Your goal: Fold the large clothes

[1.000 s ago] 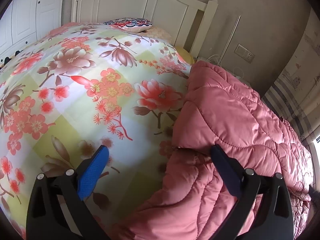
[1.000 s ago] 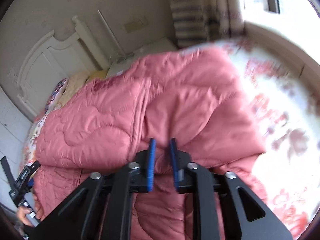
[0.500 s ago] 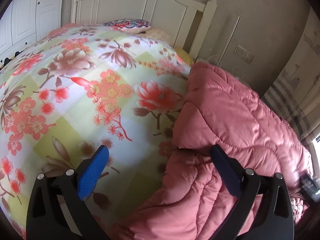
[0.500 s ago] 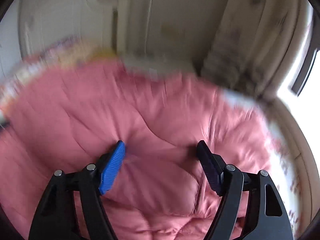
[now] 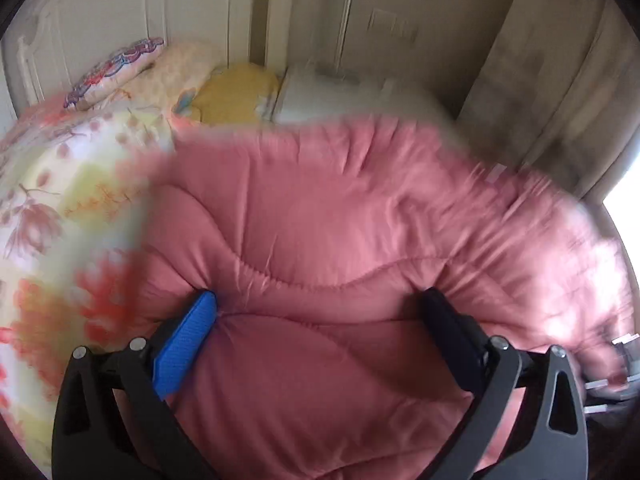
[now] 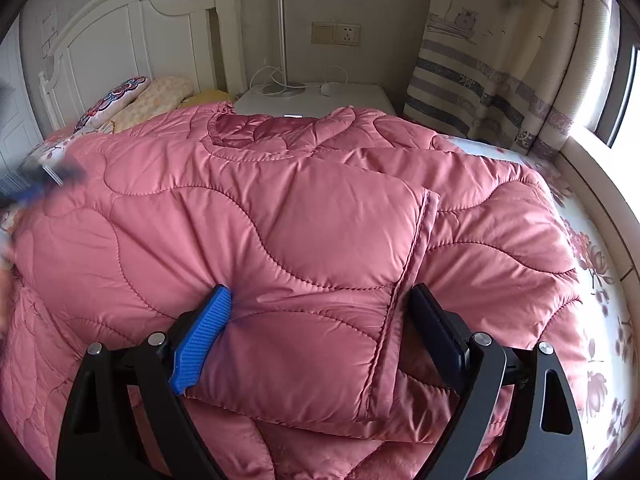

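My left gripper [image 5: 320, 308] hangs wide over the pink quilted padded coat [image 6: 304, 216], gripping nothing. The coat lies half-folded along the floral-sheeted bed [image 6: 600, 280] near its right edge. My right gripper [image 6: 320, 304], jaws just opened wide, straddles the folded panel's hem; that slippery layer may slide open.

Pink quilted coat [image 6: 304, 216] folded on bed
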Demonstrator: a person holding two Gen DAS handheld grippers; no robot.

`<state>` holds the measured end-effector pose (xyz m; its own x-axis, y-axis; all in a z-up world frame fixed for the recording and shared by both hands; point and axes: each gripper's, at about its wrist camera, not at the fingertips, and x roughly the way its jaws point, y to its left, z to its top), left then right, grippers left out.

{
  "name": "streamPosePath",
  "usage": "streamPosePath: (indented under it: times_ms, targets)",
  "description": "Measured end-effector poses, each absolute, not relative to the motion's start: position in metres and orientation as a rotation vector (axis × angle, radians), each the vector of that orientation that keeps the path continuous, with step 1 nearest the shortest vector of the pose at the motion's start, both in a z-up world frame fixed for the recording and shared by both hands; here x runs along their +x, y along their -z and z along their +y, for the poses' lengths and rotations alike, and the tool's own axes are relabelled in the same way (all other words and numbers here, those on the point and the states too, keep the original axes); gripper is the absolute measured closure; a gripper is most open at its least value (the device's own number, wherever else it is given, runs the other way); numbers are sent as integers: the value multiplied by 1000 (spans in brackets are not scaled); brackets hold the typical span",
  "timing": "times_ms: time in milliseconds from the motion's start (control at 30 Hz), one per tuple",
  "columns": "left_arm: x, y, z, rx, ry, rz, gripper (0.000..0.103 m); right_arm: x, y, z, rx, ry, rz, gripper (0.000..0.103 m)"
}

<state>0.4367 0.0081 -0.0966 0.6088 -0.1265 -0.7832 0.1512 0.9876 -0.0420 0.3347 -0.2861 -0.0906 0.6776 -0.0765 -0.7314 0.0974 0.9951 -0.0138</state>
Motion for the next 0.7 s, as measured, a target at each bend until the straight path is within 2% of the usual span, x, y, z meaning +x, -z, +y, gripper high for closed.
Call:
streamPosePath:
  times_ms: [133, 267, 367, 400, 467, 700]
  targets:
    - [440, 81, 7, 29, 148, 935, 2, 334, 91, -287, 38, 94, 828, 15]
    - [448, 44, 27, -113, 166, 841, 2, 334, 91, -287, 44, 90, 829, 15]
    - [481, 71, 25, -83, 142, 954, 2, 334, 91, -288, 45, 88, 829, 15]
    - [489, 88, 20, -42, 133, 1003, 2, 334, 91, -287, 49, 74, 828, 11]
    - [485, 102, 5, 103, 102, 917, 2, 334, 91, -285, 42, 65, 830, 9]
    - [482, 103, 7, 81, 78, 908, 2, 336, 92, -286, 45, 66, 834, 8]
